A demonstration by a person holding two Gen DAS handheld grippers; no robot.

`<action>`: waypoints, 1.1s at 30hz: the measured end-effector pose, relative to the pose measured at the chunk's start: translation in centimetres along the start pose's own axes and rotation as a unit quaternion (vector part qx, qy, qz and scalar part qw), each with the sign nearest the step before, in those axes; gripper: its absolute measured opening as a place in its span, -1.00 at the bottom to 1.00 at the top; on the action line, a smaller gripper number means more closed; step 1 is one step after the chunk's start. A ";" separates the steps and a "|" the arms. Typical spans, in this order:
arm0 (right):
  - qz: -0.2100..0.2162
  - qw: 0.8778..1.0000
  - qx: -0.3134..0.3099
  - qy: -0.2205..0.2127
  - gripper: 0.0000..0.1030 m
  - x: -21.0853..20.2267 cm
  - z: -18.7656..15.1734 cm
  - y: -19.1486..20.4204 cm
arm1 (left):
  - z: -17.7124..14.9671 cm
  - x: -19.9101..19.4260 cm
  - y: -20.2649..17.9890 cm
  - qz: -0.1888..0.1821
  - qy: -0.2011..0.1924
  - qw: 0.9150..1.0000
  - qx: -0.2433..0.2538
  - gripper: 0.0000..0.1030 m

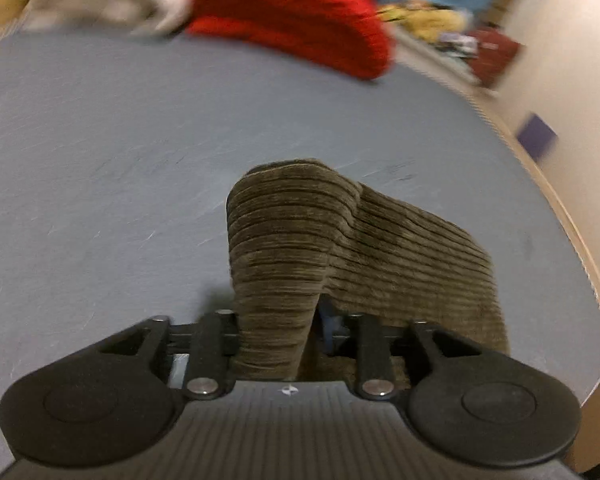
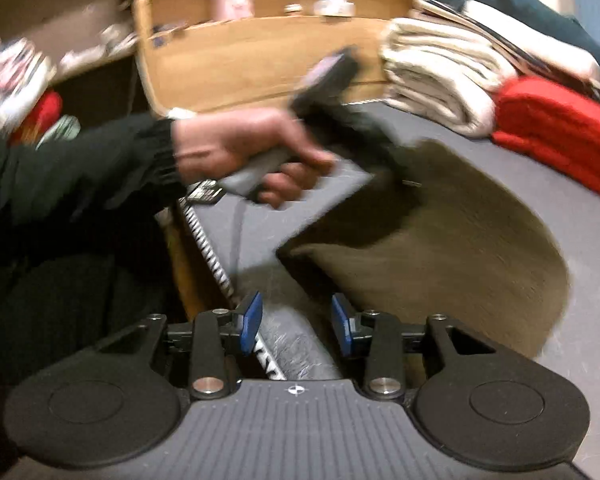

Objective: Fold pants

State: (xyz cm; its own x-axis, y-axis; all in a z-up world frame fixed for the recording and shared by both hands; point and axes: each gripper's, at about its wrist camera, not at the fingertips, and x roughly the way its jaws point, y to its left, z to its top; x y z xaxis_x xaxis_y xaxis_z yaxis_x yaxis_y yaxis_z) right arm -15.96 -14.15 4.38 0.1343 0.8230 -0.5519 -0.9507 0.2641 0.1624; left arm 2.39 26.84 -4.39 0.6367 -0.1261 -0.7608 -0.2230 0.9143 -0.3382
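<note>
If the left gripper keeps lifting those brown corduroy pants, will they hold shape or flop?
Probably flop: the pants drape in soft folds from the left gripper. The thick ribbed cloth looks fairly heavy, and likely grips rather than slips.

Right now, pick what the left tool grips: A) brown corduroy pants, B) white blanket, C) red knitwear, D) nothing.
A: the left tool is shut on the brown corduroy pants, which drape away over the grey surface; the red knitwear lies far behind.
</note>
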 end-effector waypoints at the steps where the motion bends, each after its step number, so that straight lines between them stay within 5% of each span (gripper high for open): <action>1: -0.009 1.000 0.028 -0.006 -0.02 0.0 0.3 -1.3 | 0.2 0.1 1.2 -0.015 0.014 1.000 -0.020 -0.05; 4: -0.060 0.989 0.132 -0.025 0.30 0.7 0.4 -6.0 | 0.5 0.1 2.8 -0.002 0.016 0.999 -0.042 0.82; 7: -0.129 0.964 0.232 -0.019 0.42 2.3 -0.8 -11.6 | 0.6 0.6 4.1 -0.007 0.031 0.998 -0.058 0.87; 10: -0.152 0.930 0.336 0.002 0.45 4.2 -2.5 -15.8 | 0.6 2.5 5.4 -0.050 0.068 0.993 -0.082 0.87; 14: -0.088 0.883 0.461 0.024 0.46 6.8 -5.6 -20.3 | -0.3 4.9 5.9 -0.063 0.096 0.989 -0.089 0.93; 17: -0.065 0.866 0.495 0.033 0.51 8.8 -7.2 -22.0 | -0.9 5.7 5.6 -0.079 0.106 0.988 -0.084 0.90; 21: -0.049 0.867 0.494 0.031 0.42 10.3 -7.1 -23.2 | -1.3 7.2 3.5 -0.060 0.110 0.991 -0.042 0.84; 27: -0.069 0.877 0.476 0.003 -0.15 9.8 -6.5 -22.4 | -1.1 6.1 1.8 -0.042 0.089 0.995 -0.010 0.39; 29: -0.062 0.879 0.473 -0.016 -0.26 8.9 -5.8 -22.3 | -0.7 5.8 0.7 -0.051 0.078 0.996 -0.008 0.19; 33: -0.076 0.884 0.458 -0.054 -0.27 5.3 -5.0 -21.9 | 0.3 4.6 -2.1 -0.087 0.038 0.995 0.022 0.09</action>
State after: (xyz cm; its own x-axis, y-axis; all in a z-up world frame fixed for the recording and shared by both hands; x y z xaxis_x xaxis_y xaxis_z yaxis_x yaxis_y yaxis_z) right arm 4.21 -18.09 -6.24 0.3138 0.7738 -0.5502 -0.3004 0.6306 0.7156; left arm 5.99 24.42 -6.96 0.6053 -0.3110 -0.7327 -0.0810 0.8917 -0.4454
